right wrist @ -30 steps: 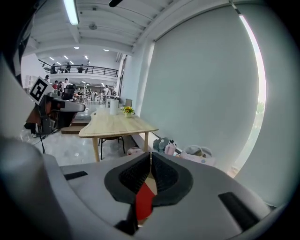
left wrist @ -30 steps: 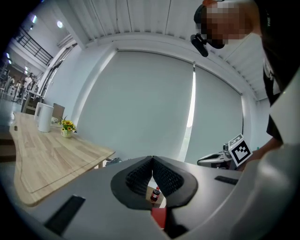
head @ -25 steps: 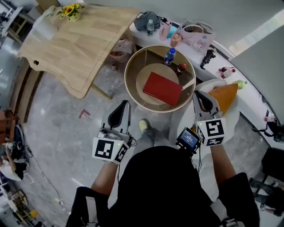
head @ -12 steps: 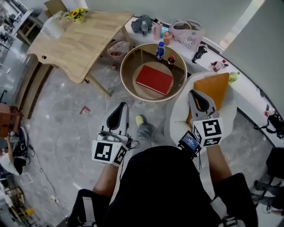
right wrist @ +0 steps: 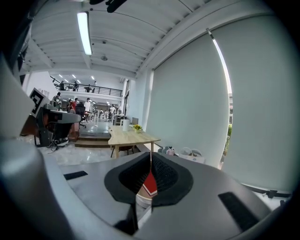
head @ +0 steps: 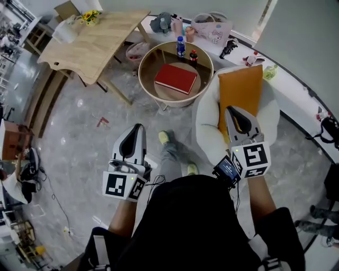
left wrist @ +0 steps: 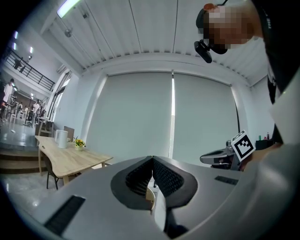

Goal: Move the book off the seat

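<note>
A red book (head: 176, 78) lies flat inside the round wooden table (head: 141, 71), and it shows as a red sliver (right wrist: 150, 184) beyond the jaws in the right gripper view. To the table's right stands a white armchair (head: 209, 122) with an orange cushion (head: 241, 95) on its seat. My right gripper (head: 237, 114) hovers over the armchair's front, shut and empty (right wrist: 150, 157). My left gripper (head: 132, 138) hangs over the floor, well short of the table, its jaws shut on nothing (left wrist: 152, 159).
Two bottles (head: 181, 46) stand at the round table's far edge. A long wooden table (head: 90, 45) with yellow flowers (head: 89, 16) fills the upper left. Bags and small items line a white ledge (head: 212, 29) behind. My shoes (head: 164, 138) are on the grey floor.
Both grippers have drawn back from the round table, which has slid up and away in the head view. More of the armchair and cushion shows under the right gripper.
</note>
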{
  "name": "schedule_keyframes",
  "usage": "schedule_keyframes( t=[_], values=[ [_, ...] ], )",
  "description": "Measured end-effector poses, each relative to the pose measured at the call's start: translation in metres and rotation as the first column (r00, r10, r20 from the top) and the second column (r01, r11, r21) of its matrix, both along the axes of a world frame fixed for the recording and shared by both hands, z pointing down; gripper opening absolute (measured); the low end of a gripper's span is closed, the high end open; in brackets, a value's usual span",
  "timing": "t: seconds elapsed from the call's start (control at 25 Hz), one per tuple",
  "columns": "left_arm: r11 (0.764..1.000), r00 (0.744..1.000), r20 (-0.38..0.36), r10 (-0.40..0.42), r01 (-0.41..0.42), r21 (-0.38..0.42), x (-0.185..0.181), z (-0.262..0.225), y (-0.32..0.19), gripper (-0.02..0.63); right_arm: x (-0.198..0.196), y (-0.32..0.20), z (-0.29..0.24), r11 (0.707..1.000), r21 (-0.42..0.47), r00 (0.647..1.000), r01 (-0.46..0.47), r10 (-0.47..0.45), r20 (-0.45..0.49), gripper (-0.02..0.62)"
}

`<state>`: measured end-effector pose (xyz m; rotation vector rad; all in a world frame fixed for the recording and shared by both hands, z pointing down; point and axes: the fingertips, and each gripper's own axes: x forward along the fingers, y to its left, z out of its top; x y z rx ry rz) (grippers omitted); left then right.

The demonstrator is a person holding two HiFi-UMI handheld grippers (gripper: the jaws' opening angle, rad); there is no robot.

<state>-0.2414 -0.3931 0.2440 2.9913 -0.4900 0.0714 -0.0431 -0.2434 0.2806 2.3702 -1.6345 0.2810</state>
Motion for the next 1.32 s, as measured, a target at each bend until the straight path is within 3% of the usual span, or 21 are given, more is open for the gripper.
schedule_keyframes(
  t=[0.44,0.68,1.32],
  values=[
    [0.992,0.992,-0.002,0.124,-0.124,0.008,0.002,-0.015,0.047,0.014,-0.037,0.055,-0.008,0.998,0.002,0.997,-0.067,0.067,0.025,0.021],
    [0.986,0.986,-0.015,0.163,-0.164,-0.037,-0.008,-0.018,0.04,0.014,-0.049,0.055,-0.019,0.991,0.013,0.991,-0.13,0.129,0.032,0.021],
    [0.971,0.972,-0.038,0.233,-0.234,-0.037,-0.02,-0.02,0.02,0.014,-0.068,0.049,-0.02,0.979,-0.003,0.979,-0.205,0.205,-0.007,0.021]
  ],
)
